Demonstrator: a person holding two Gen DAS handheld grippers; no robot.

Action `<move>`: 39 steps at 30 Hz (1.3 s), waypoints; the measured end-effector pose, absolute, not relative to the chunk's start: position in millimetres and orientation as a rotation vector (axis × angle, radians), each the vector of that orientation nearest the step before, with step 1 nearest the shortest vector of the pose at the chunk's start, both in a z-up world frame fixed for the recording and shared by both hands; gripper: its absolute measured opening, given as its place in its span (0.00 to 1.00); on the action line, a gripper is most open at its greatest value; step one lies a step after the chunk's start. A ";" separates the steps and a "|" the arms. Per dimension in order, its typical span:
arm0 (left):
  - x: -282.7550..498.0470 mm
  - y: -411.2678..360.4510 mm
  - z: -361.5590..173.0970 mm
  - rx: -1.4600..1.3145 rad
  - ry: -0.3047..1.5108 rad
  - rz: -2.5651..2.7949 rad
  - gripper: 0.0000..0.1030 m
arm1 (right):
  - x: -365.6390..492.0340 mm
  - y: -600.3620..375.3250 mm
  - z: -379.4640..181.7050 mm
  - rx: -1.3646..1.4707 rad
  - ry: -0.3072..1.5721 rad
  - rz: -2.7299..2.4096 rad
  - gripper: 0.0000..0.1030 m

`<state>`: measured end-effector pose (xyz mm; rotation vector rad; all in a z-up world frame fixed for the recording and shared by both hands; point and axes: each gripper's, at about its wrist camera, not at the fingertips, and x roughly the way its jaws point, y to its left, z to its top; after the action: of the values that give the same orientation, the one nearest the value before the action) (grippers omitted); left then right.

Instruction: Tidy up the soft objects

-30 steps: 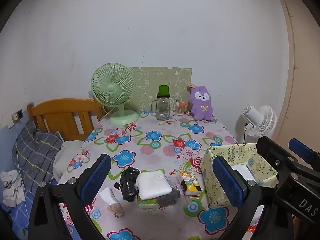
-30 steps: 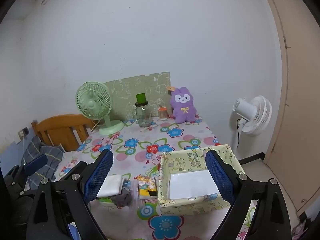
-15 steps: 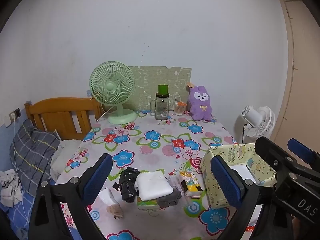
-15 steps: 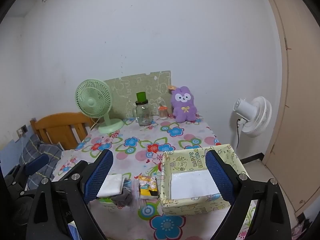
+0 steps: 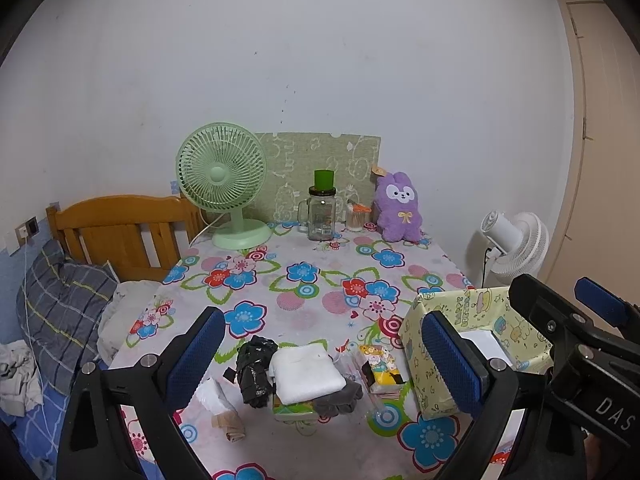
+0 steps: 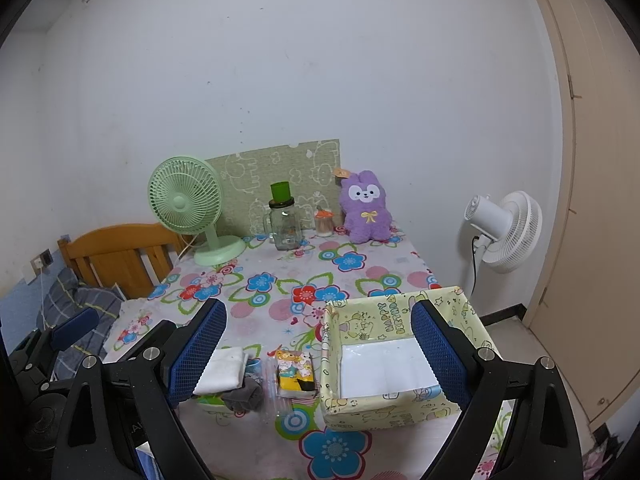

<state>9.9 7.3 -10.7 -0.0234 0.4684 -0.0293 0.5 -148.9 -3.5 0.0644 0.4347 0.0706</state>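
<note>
A pile of soft things lies at the near edge of the flowered table: a folded white cloth (image 5: 306, 372) (image 6: 224, 368), a black crumpled piece (image 5: 254, 370), a grey sock (image 5: 336, 398) (image 6: 244, 394), a beige roll (image 5: 228, 424) and a yellow tissue pack (image 5: 380, 368) (image 6: 296, 374). A pale yellow patterned box (image 5: 460, 320) (image 6: 400, 360) stands open to their right. My left gripper (image 5: 320, 360) is open above the pile. My right gripper (image 6: 318, 354) is open over the box's left side. Both are empty.
At the table's far edge stand a green desk fan (image 5: 222, 184), a glass jar with a green lid (image 5: 322, 210), a small jar (image 5: 356, 218) and a purple plush rabbit (image 5: 398, 208). A white floor fan (image 6: 504, 232) stands right, a wooden bed headboard (image 5: 120, 232) left.
Both cameras have risen and tilted slightly, so the table sits a little lower in view. Both grippers stay open and nothing on the table has moved.
</note>
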 end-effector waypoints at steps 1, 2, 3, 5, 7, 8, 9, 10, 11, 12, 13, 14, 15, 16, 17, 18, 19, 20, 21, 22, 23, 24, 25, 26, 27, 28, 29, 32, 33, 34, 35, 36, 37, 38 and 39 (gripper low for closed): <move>9.9 7.0 -10.4 -0.024 0.467 -0.030 0.96 | 0.5 -148.9 -3.5 0.065 0.435 0.070 0.92; 10.1 8.4 -10.2 -0.025 0.467 -0.032 0.96 | 0.7 -148.9 -3.3 0.065 0.434 0.070 0.92; 10.1 8.0 -10.2 -0.025 0.468 -0.031 0.96 | 0.8 -149.0 -3.4 0.065 0.434 0.070 0.92; 9.9 7.7 -10.6 -0.025 0.468 -0.030 0.96 | 0.5 -148.6 -3.4 0.065 0.435 0.070 0.92; 9.7 7.1 -10.9 -0.025 0.467 -0.031 0.96 | 0.0 -148.4 -3.7 0.065 0.433 0.070 0.92; 10.0 7.7 -10.7 -0.025 0.468 -0.031 0.96 | 0.0 -148.4 -3.8 0.066 0.433 0.071 0.92; 9.9 7.4 -10.8 -0.025 0.468 -0.030 0.96 | 0.1 -148.4 -3.9 0.065 0.433 0.070 0.92; 9.8 7.8 -10.9 -0.025 0.467 -0.030 0.96 | 0.1 -148.5 -3.7 0.066 0.433 0.070 0.92; 9.9 8.1 -10.7 -0.025 0.468 -0.031 0.96 | 0.1 -148.4 -3.6 0.066 0.433 0.070 0.92; 9.8 8.2 -10.7 -0.025 0.467 -0.031 0.96 | 0.1 -148.4 -3.6 0.065 0.433 0.070 0.92; 10.1 8.5 -10.3 -0.026 0.467 -0.031 0.96 | 0.0 -148.5 -3.6 0.066 0.433 0.071 0.92; 9.6 8.7 -10.0 -0.025 0.466 -0.033 0.96 | 0.2 -148.4 -3.4 0.066 0.433 0.071 0.92; 9.4 8.2 -10.0 -0.024 0.462 -0.032 0.96 | 0.3 -148.3 -3.3 0.066 0.433 0.071 0.92; 9.2 8.6 -10.1 -0.022 0.459 -0.031 0.96 | 0.5 -147.7 -3.6 0.065 0.432 0.070 0.92; 8.5 8.1 -10.1 -0.021 0.458 -0.030 0.96 | 0.6 -147.7 -3.5 0.065 0.432 0.070 0.92; 8.3 7.9 -10.2 -0.021 0.458 -0.030 0.96 | 0.5 -147.6 -3.6 0.065 0.432 0.070 0.92; 8.0 7.8 -10.5 -0.022 0.459 -0.031 0.96 | 0.5 -147.6 -3.5 0.066 0.432 0.070 0.92; 7.5 8.2 -10.1 -0.023 0.459 -0.031 0.96 | 0.8 -147.6 -3.5 0.068 0.432 0.070 0.92; 7.4 8.0 -10.0 -0.022 0.458 -0.030 0.96 | 0.6 -147.4 -3.5 0.067 0.432 0.070 0.92; 8.1 9.0 -9.6 -0.022 0.459 -0.031 0.96 | 0.7 -147.3 -3.5 0.067 0.432 0.070 0.92; 8.1 9.2 -9.5 -0.023 0.460 -0.032 0.96 | 0.5 -146.9 -3.3 0.067 0.431 0.068 0.92; 8.0 9.0 -9.6 -0.024 0.460 -0.032 0.96 | 0.6 -146.8 -3.3 0.066 0.431 0.068 0.92; 7.8 8.9 -9.9 -0.023 0.459 -0.032 0.96 | 0.5 -146.7 -3.2 0.065 0.431 0.068 0.92; 7.8 8.9 -10.0 -0.023 0.460 -0.032 0.96 | 0.5 -146.7 -3.1 0.065 0.430 0.068 0.92; 7.4 8.5 -9.7 -0.024 0.461 -0.033 0.96 | 0.4 -146.9 -3.0 0.065 0.431 0.069 0.92; 7.1 8.3 -9.9 -0.024 0.459 -0.033 0.96 | 0.6 -146.7 -2.9 0.066 0.430 0.069 0.92; 7.2 8.4 -9.8 -0.023 0.459 -0.031 0.96 | 0.5 -147.0 -2.9 0.066 0.429 0.069 0.92; 6.9 8.3 -9.4 -0.020 0.463 -0.025 0.97 | 1.0 -146.0 -2.2 0.063 0.427 0.067 0.92; 7.0 9.3 -9.3 -0.021 0.464 -0.025 0.97 | 1.3 -145.7 -2.0 0.061 0.427 0.066 0.92; 6.8 9.5 -9.1 -0.022 0.464 -0.024 0.97 | 0.9 -145.6 -2.0 0.061 0.427 0.066 0.92; 7.2 11.6 -8.6 -0.023 0.464 -0.024 0.97 | 0.3 -145.5 -2.1 0.062 0.426 0.067 0.92; 7.2 11.8 -8.3 -0.023 0.464 -0.023 0.97 | 0.3 -145.2 -2.2 0.061 0.426 0.066 0.92; 7.3 11.9 -8.4 -0.024 0.465 -0.025 0.97 | 0.3 -145.2 -2.2 0.061 0.425 0.065 0.92; 7.1 11.5 -8.6 -0.024 0.465 -0.025 0.97 | 0.4 -145.4 -2.0 0.061 0.424 0.066 0.92; 6.8 11.3 -8.3 -0.025 0.466 -0.026 0.97 | 0.1 -146.0 -1.9 0.062 0.424 0.066 0.92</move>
<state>6.8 11.3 -8.3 -0.0252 0.4656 -0.0263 0.1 -146.0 -1.9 0.0623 0.4236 0.0664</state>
